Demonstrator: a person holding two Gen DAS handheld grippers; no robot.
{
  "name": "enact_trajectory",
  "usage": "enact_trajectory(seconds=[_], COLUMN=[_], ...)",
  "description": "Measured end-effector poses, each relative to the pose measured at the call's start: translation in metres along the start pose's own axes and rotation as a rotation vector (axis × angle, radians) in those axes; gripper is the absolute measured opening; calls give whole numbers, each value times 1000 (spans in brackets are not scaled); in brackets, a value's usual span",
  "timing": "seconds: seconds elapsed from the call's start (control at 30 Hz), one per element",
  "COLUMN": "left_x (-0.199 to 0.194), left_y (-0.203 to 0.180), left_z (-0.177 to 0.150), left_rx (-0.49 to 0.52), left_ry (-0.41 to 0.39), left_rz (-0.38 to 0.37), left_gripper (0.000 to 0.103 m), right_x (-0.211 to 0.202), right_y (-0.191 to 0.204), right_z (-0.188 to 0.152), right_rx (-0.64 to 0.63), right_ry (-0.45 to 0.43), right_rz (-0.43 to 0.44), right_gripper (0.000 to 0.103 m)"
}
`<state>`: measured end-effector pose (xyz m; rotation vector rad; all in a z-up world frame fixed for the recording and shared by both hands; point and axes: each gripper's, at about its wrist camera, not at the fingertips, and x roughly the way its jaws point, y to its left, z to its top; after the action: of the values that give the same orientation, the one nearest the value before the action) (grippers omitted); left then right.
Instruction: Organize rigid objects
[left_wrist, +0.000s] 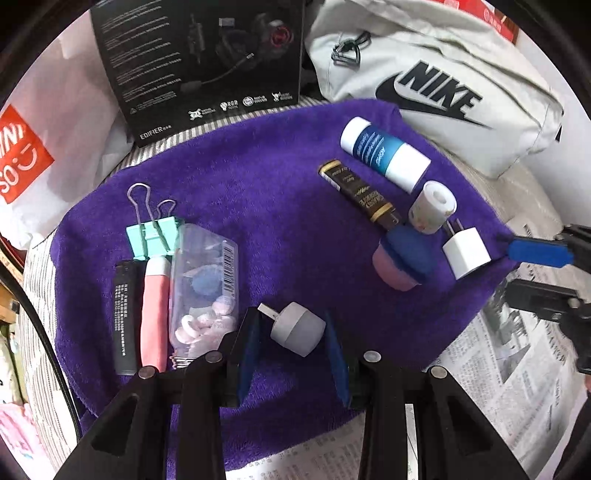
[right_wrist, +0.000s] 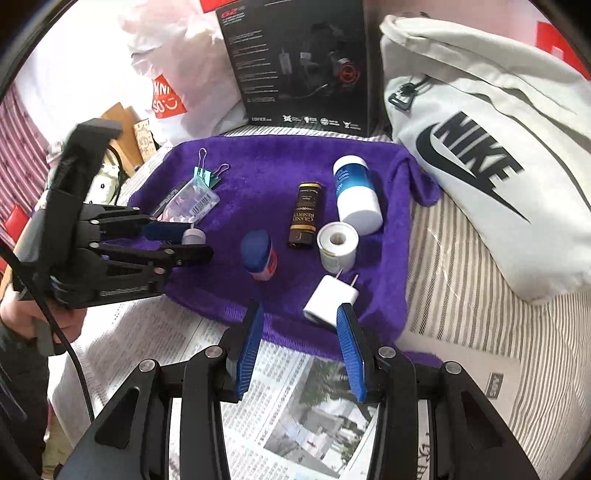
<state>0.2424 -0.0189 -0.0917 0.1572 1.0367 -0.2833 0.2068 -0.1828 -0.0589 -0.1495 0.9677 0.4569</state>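
Left tool (left_wrist: 291, 332) angled steeply down, clenched on 1 grey plug adapter (left_wrist: 297, 328). Right tool (right_wrist: 299, 332) released, tilted down near the white charger (right_wrist: 330, 299).

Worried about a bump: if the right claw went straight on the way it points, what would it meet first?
Probably the white charger lying on the purple towel, just ahead of the open right claw; depth is uncertain.

The left gripper (left_wrist: 291, 332) points steeply down, its blue pads closed on a small grey plug (left_wrist: 297, 328). The right gripper (right_wrist: 301, 332) also tilts down at the near edge, its jaws parted with nothing between them. A hand (right_wrist: 44, 321) grips the left gripper's handle.
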Motion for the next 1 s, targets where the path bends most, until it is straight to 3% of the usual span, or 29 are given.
enact_trajectory(seconds=[0.27,0.37,0.43,0.47,0.53,0.6,0.67,0.73,0.8,0.9,1.0], left_x=[-1,0,-2,-3,-9,-17,-30,-49,-65,-91,-107], left_y=[-5,0,3,3,4,4,5,5,3,-3,-7], left_z=[0,-1,-2,-4,-6,-9,-13,-23,-33,-51,-65], left_rx=[20,-20,-38,-45,-49,-54,-66,-80,-92,-120,-159], left_ry=[14,33,42,44,35,26,7,-22,-54,-91,-93], left_rz=[36,12,-30,-38,-35,-25,-30,-66,-93,-67,-25], left_gripper=[35,38,47,47,49,52,63,83,90,102,103], right_x=[-16,-23,-28,-30,-37,-44,-51,-57,-63,-73,-81], right_y=[-2,-2,-2,-2,0,1,4,5,9,16,26], right_z=[-12,-18,-22,-24,-29,-34,-39,-42,-45,-48,-51], right_rx=[42,63,77,83,95,107,126,145,155,161,155], right_ry=[-33,-42,-46,-48,-52,-53,-49,-43,-44,-49,-44], right_rz=[15,24,26,24,13,-5,-17,-16,-18,-48,-84], right_gripper=[42,42,42,43,45,56,65,70,76,80,92])
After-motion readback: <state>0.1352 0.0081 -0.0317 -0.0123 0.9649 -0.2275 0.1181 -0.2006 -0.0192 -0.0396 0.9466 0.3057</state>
